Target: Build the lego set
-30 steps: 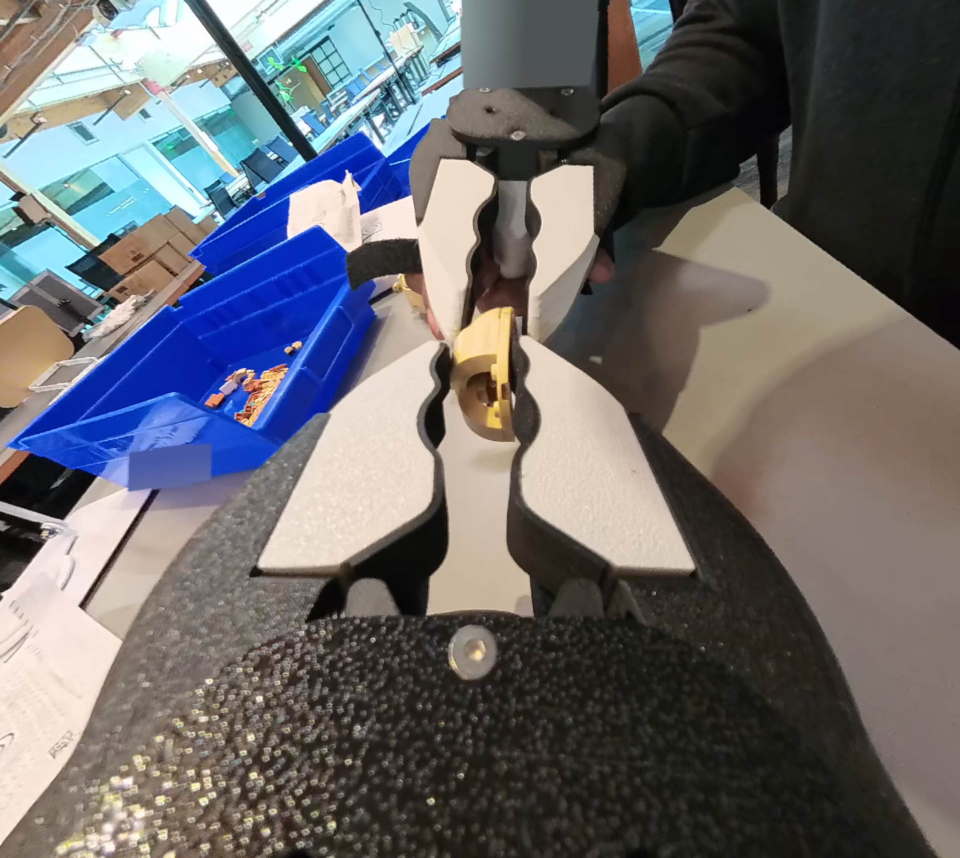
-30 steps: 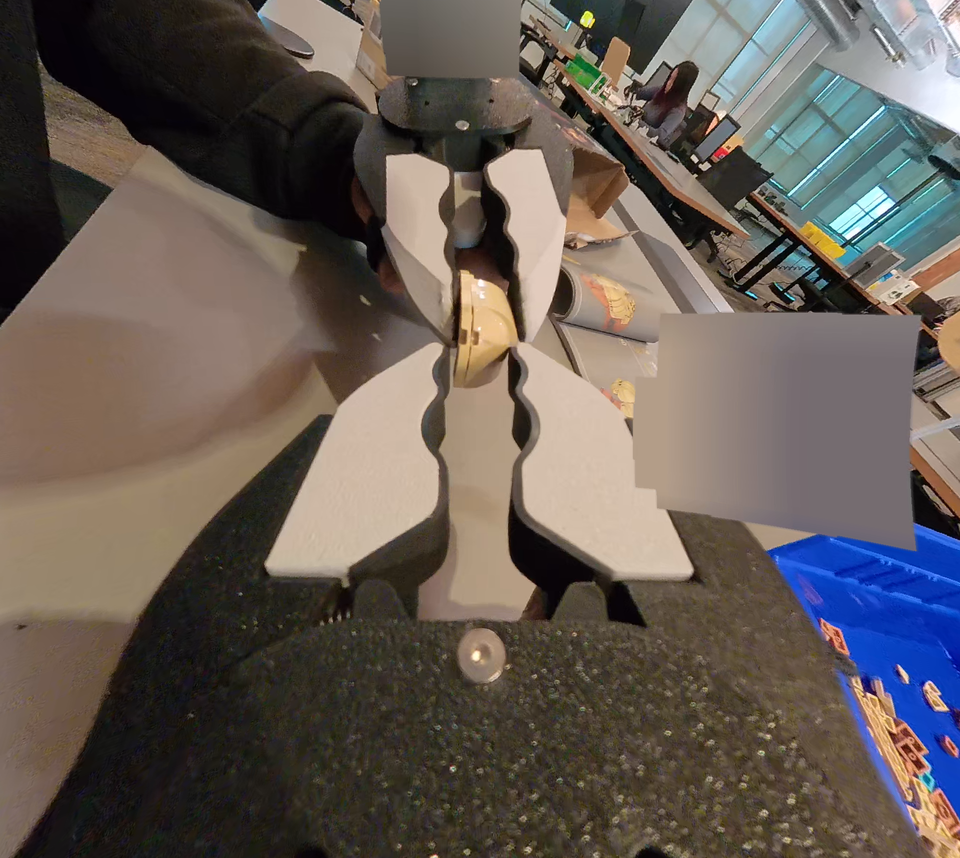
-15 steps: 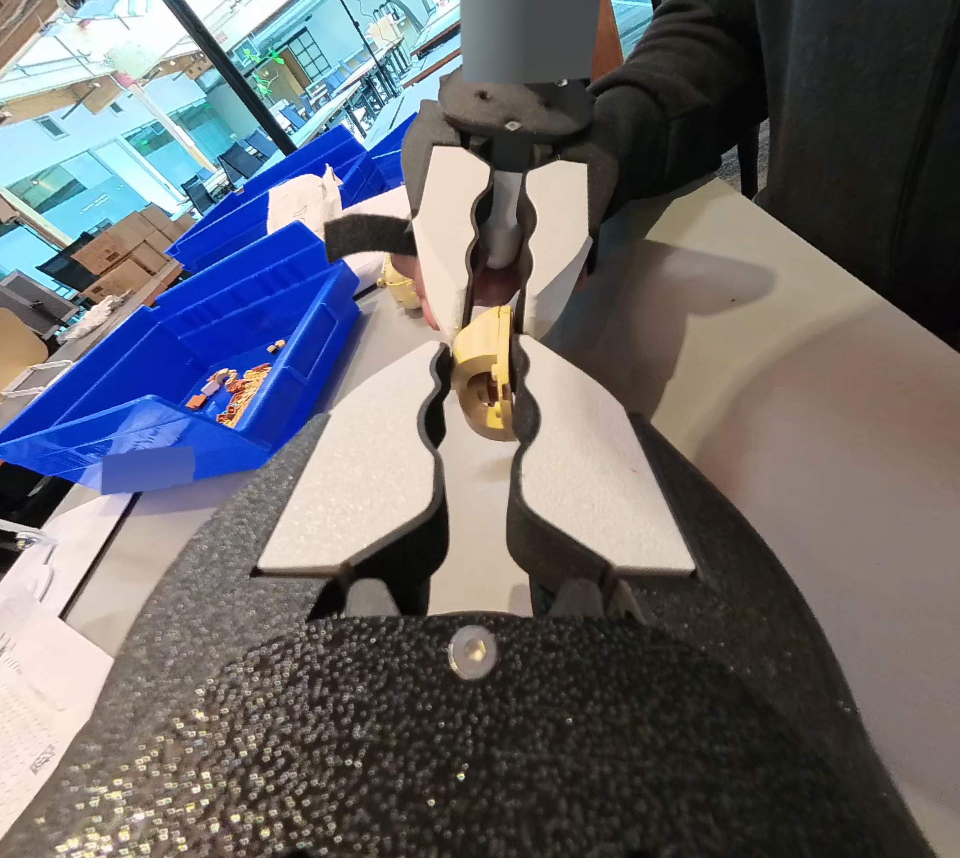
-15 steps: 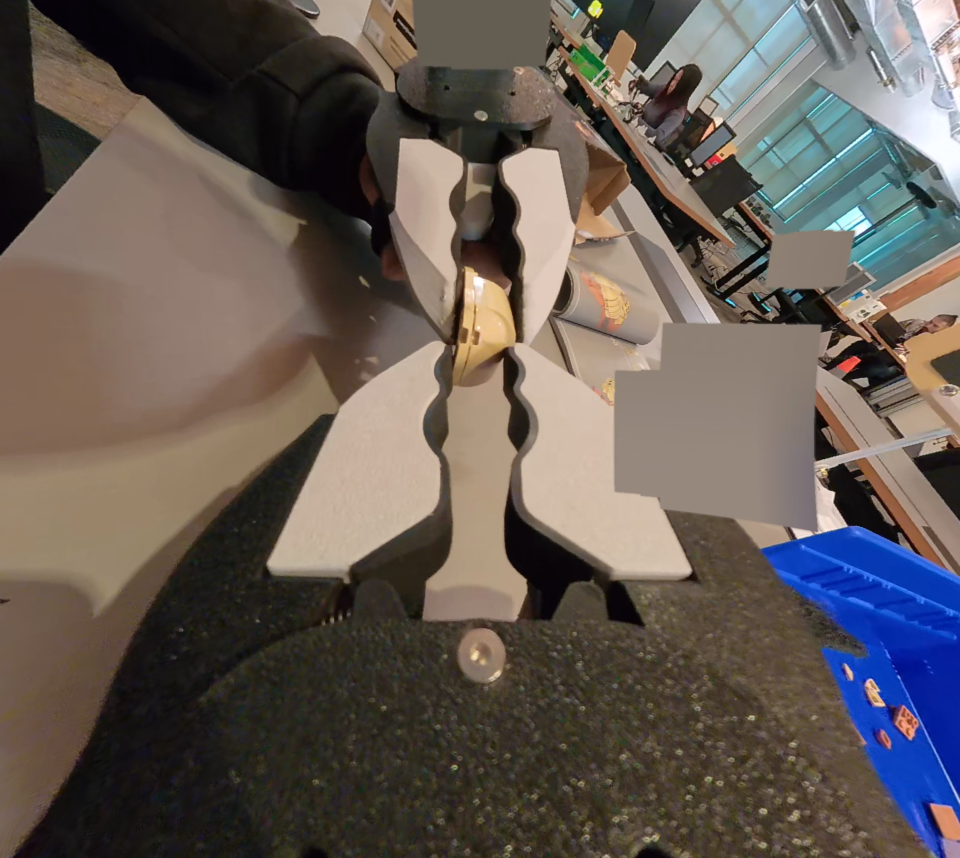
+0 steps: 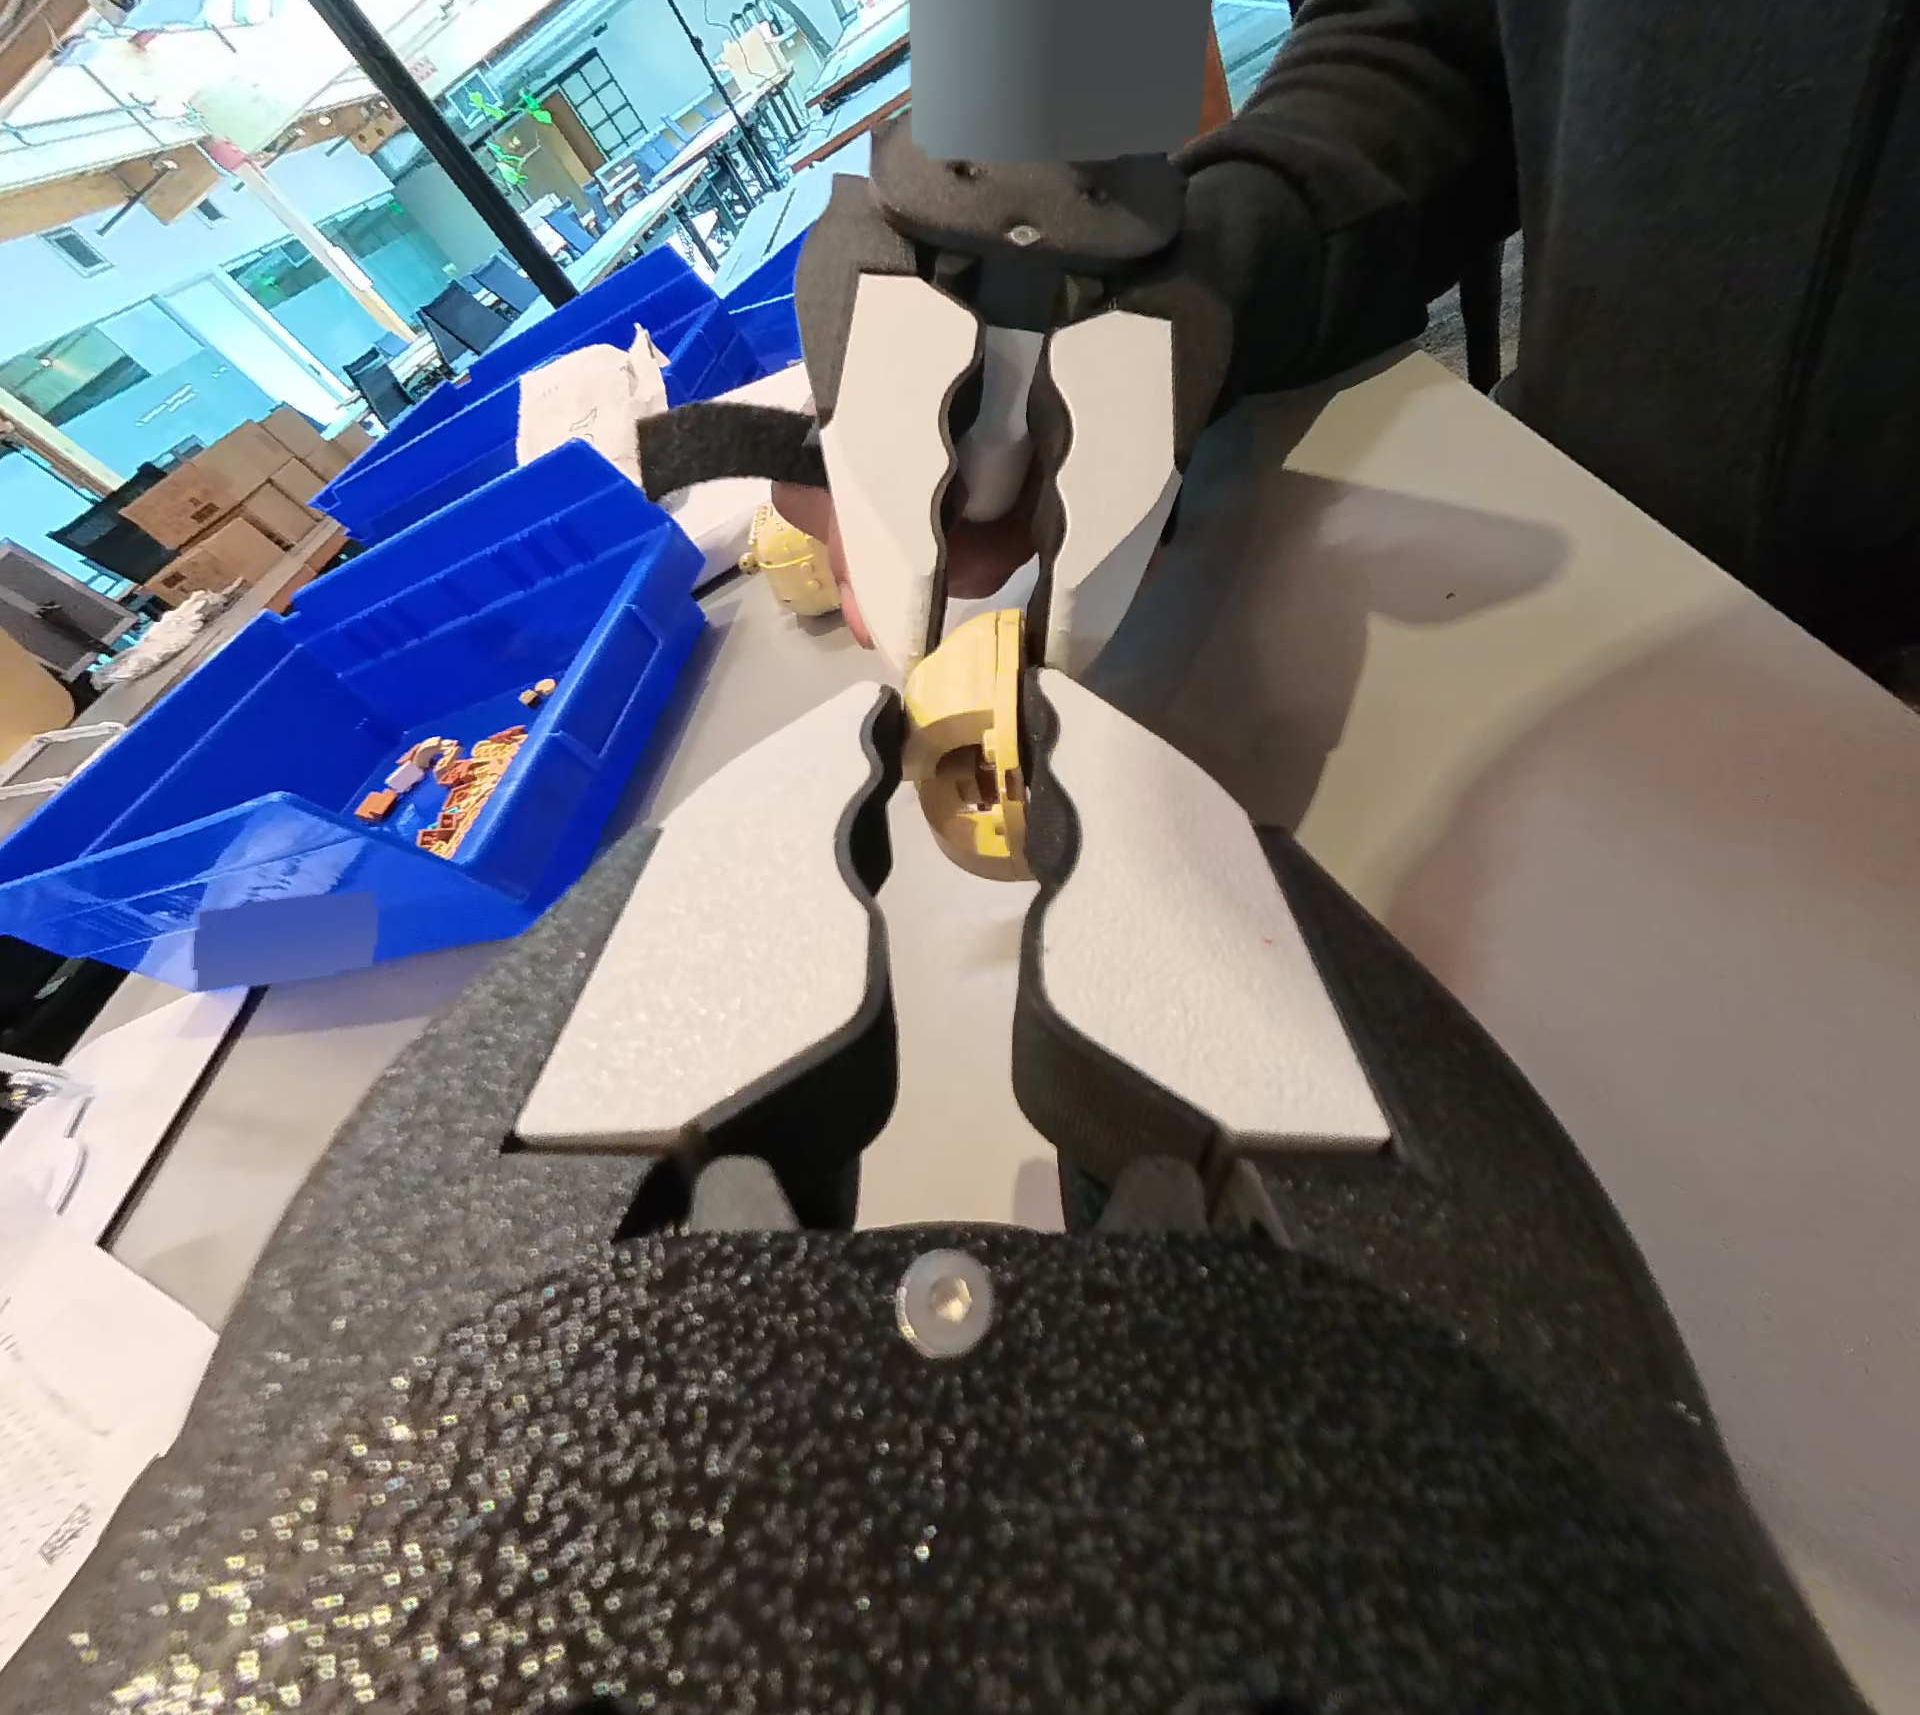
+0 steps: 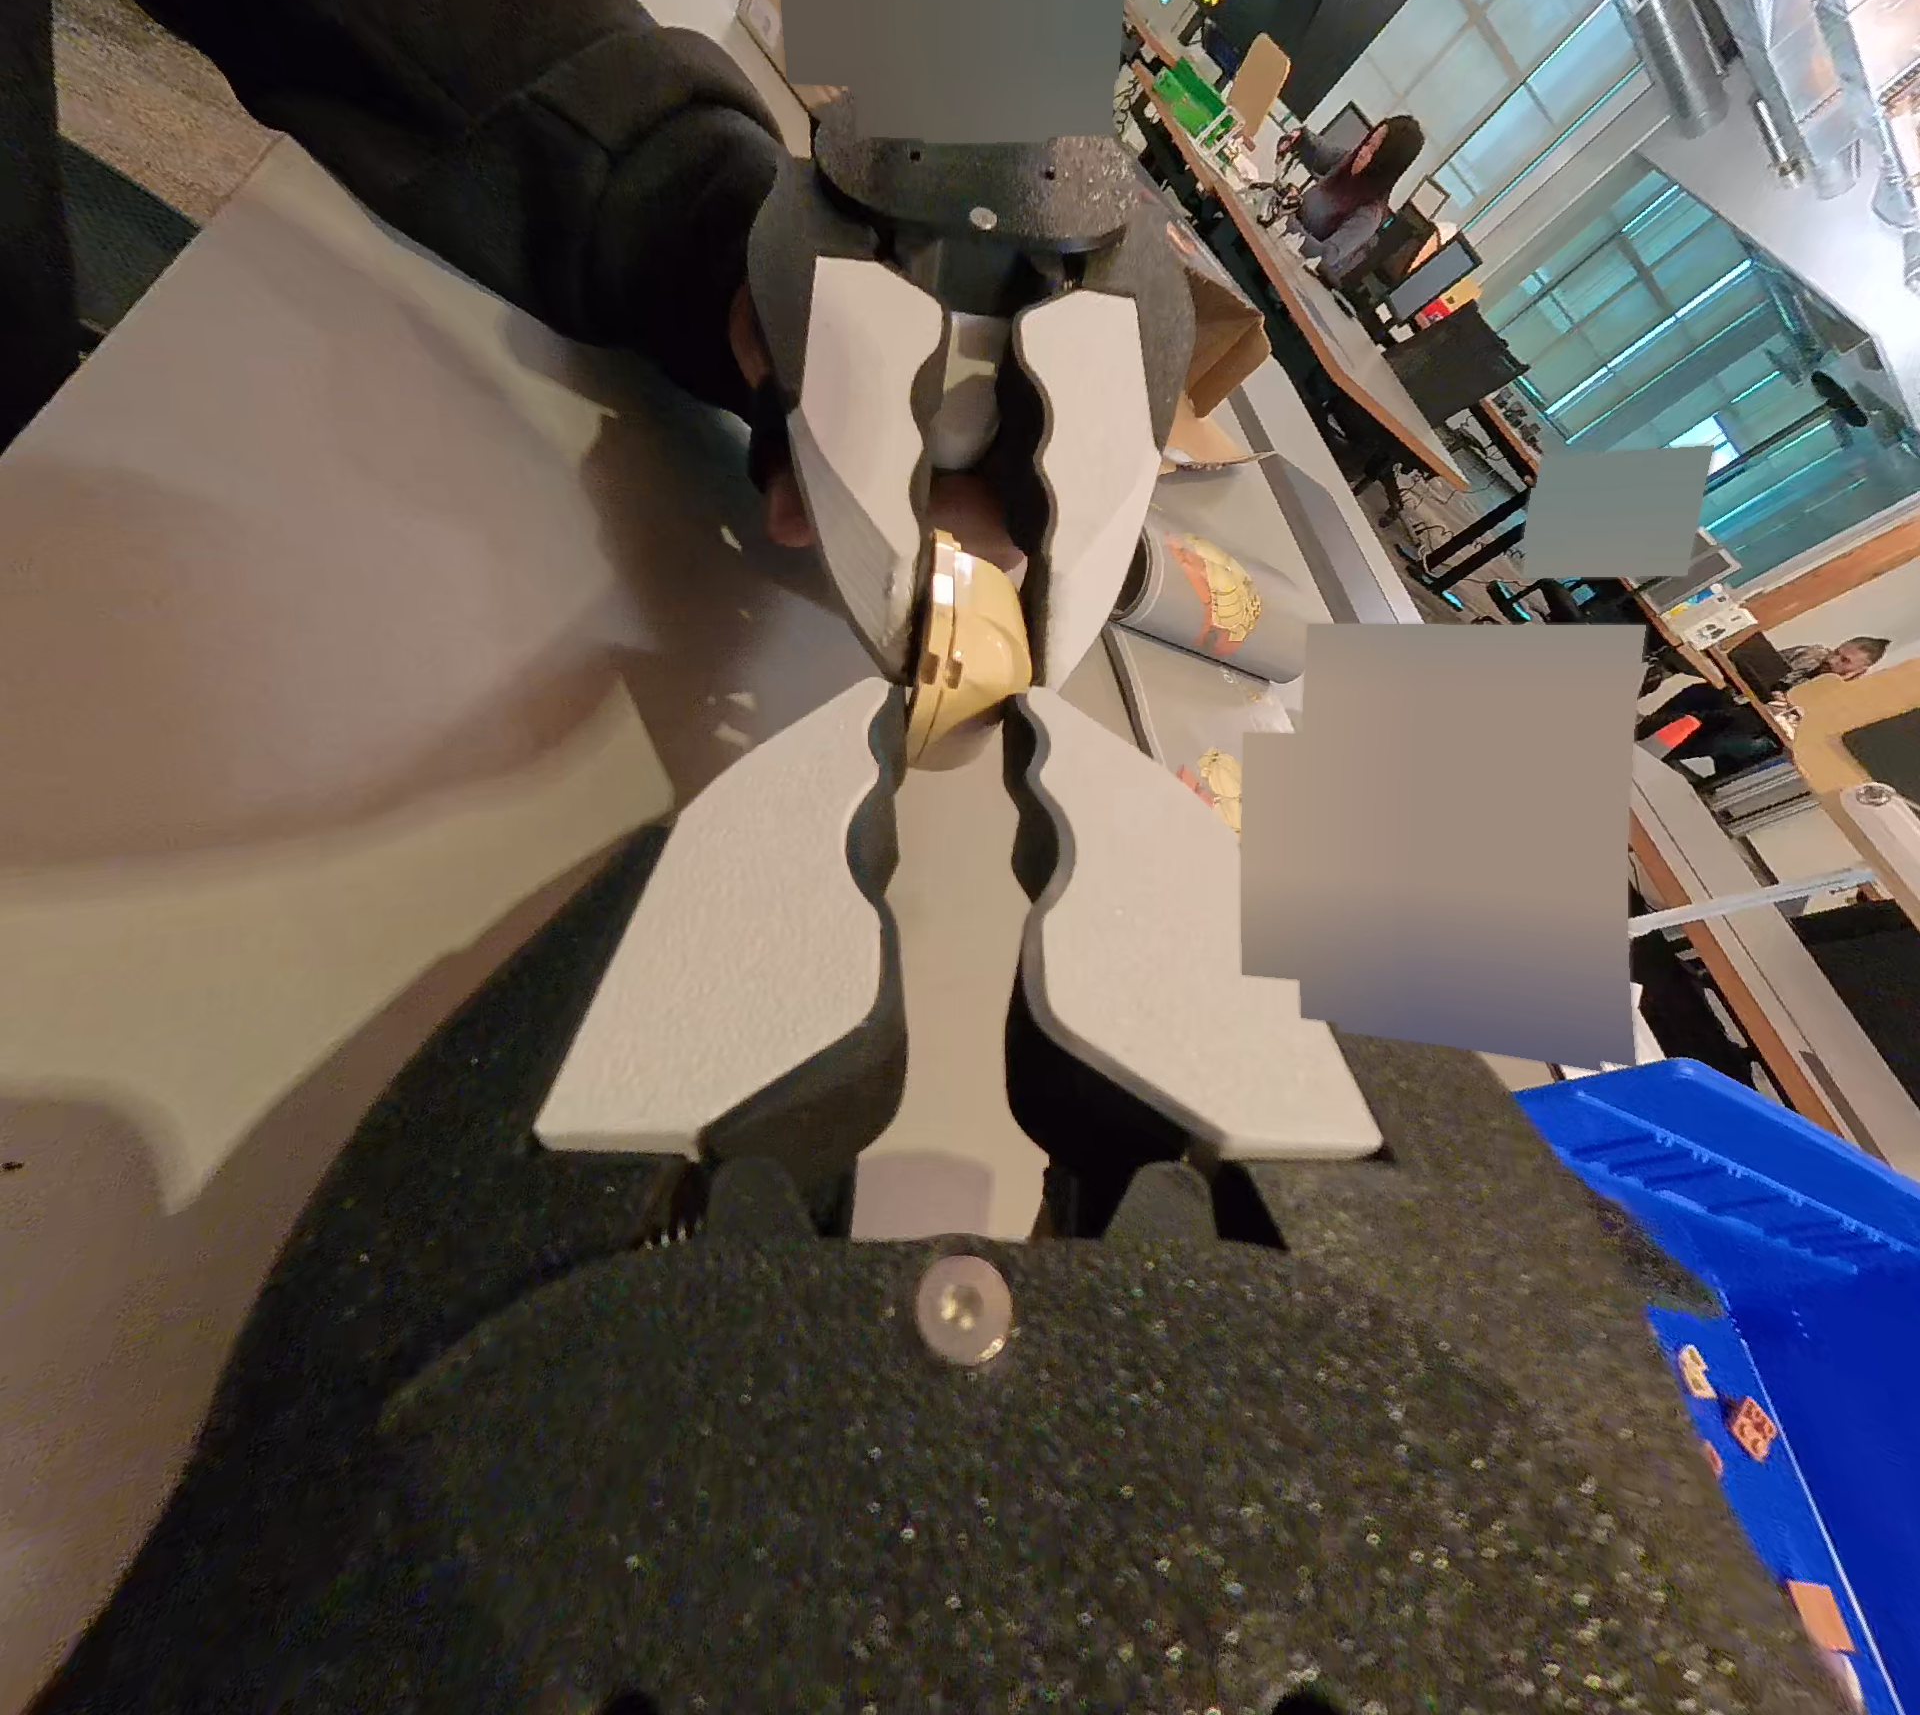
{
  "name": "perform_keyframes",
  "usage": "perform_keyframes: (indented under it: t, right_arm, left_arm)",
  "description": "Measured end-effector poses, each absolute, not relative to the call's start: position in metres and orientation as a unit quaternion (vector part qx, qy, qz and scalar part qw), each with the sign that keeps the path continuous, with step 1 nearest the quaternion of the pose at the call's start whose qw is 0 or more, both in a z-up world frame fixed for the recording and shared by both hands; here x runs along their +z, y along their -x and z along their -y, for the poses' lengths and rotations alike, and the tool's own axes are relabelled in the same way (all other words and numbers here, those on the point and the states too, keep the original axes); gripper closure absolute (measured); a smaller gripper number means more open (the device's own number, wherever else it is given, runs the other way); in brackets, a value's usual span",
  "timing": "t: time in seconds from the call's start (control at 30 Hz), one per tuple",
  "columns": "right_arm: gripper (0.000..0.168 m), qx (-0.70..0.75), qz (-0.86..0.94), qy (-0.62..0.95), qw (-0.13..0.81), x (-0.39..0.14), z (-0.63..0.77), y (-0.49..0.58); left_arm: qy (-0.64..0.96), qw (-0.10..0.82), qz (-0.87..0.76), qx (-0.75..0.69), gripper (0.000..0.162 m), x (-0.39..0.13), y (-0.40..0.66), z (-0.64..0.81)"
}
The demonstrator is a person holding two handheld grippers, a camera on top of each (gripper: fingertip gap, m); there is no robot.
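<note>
Blue plastic bin [image 5: 343,730] of small orange-brown bricks at 9 o'clock on the pale grey surface [image 5: 1558,730]. Centre: left hand-held gripper [image 5: 961,735] clamps a tan domed lego piece [image 5: 971,766]. Right hand-held gripper [image 6: 951,715], tip to tip opposite, pinches the same piece. Second tan piece [image 5: 795,569] at 11 o'clock.

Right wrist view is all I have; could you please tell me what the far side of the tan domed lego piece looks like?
Observer: In the left wrist view, the tan domed lego piece shows a hollow, ribbed underside facing the left gripper.
Operator: Thank you. Is anything else tan on the table?
Observer: Yes, a second tan rounded lego part lies on the grey table, between the right gripper and the blue plastic bin.
</note>
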State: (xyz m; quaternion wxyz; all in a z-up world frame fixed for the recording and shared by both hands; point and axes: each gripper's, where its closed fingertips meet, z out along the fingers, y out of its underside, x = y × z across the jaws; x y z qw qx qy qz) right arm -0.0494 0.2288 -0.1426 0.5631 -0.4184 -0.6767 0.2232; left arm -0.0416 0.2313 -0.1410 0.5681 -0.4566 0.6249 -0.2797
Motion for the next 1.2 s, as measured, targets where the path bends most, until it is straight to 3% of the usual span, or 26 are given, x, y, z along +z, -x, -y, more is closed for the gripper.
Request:
perform_keyframes:
  t: [0.47, 0.6, 1.2]
  right_arm:
    - [0.142, 0.259, 0.649, 0.423, 0.577, -0.132, -0.231, 0.049]
    - [0.152, 0.262, 0.651, 0.429, 0.569, -0.136, -0.23, 0.05]
    - [0.154, 0.223, 0.679, 0.417, 0.562, -0.142, -0.226, 0.049]
  left_arm:
    - [0.465, 0.58, -0.614, -0.265, 0.14, -0.137, 0.046, -0.239]
    - [0.464, 0.573, -0.626, -0.255, 0.14, -0.142, 0.043, -0.238]
    - [0.466, 0.558, -0.64, -0.251, 0.141, -0.151, 0.042, -0.235]
